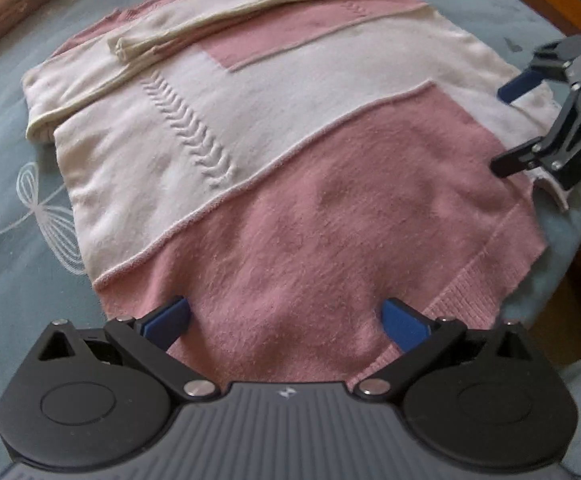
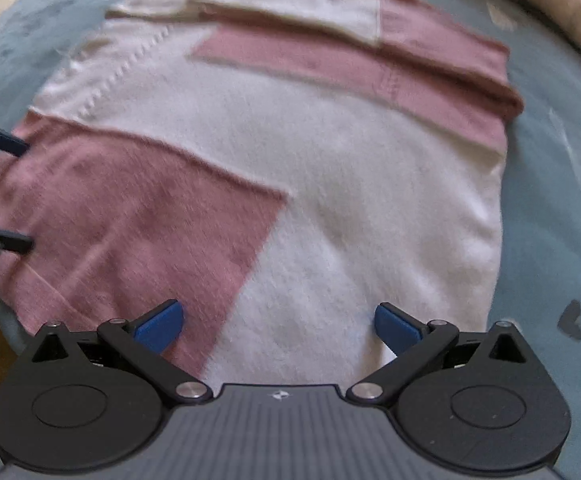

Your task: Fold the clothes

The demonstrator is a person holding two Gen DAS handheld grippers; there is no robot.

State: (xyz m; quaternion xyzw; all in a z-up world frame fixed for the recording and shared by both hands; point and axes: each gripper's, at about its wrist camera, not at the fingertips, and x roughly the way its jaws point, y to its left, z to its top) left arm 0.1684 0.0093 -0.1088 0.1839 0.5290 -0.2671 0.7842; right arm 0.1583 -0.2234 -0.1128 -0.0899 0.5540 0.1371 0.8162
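Both sleeves already lie folded across the far end of the pink-and-cream sweater (image 1: 274, 152), spread flat on the bed (image 1: 18, 184). Left tongs (image 1: 286, 320) and right tongs (image 2: 278, 322) hover released over its near hem; the body fold remains, by appearances.

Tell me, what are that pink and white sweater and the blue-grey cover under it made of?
The sweater looks like soft, fuzzy knit, maybe wool or acrylic: a braided stitch pattern and ribbed hem show. The cover seems smooth, matte woven fabric, likely cotton, with a pale printed dragonfly.
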